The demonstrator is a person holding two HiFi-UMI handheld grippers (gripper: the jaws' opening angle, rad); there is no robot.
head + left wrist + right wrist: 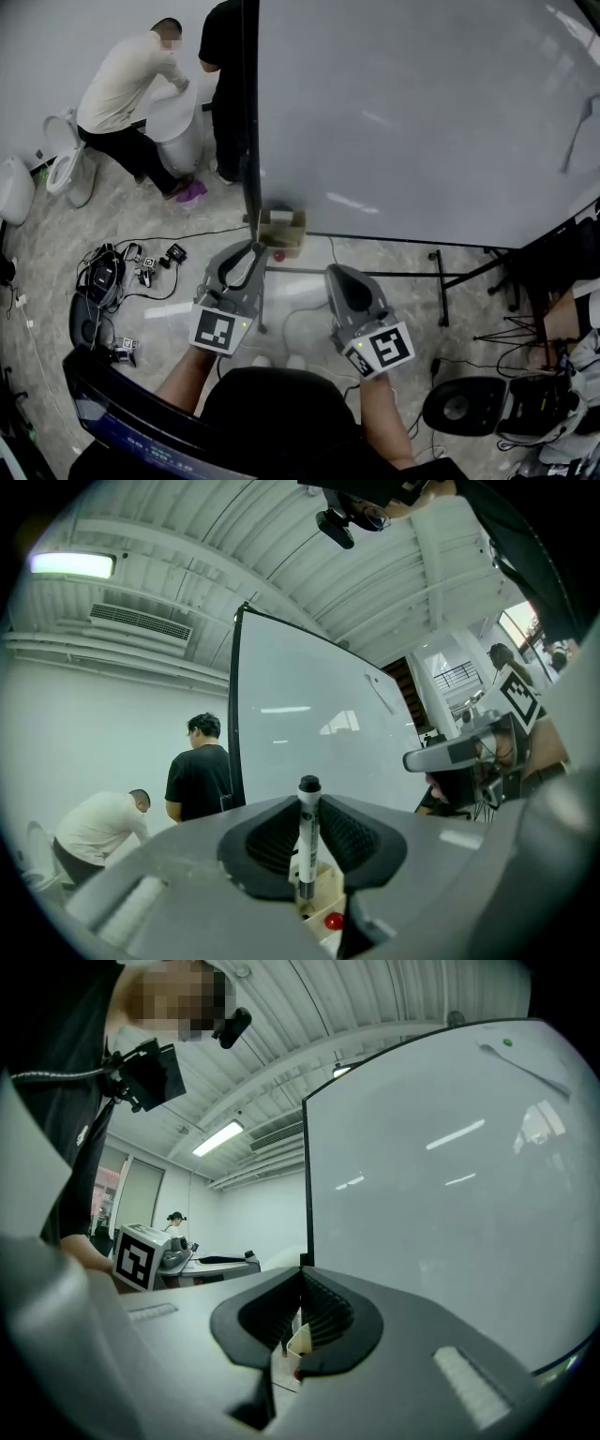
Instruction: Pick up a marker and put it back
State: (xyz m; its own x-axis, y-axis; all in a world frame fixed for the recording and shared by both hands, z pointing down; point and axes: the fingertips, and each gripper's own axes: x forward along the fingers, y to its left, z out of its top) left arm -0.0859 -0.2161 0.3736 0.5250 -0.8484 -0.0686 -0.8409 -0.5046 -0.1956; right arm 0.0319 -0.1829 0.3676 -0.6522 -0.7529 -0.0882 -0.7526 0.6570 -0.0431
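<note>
A white marker with a black cap [306,841] stands upright between the ribbed pads of my left gripper [307,847], which is shut on it. In the head view that gripper [249,253] points at a small wooden box [281,230] at the lower left corner of the big whiteboard [422,122]. A red ball [278,255] lies just below the box. Under the marker's tip the box [323,892] and the red ball [334,920] show again. My right gripper [337,274] hovers to the right of the box, jaws together and empty, their tips [301,1279] touching.
Two people [127,89] [223,84] work at white fixtures at the back left. Cables and small gear [112,272] lie on the floor at left. The board's stand legs [441,281] run to the right. A monitor edge [131,403] is at bottom left.
</note>
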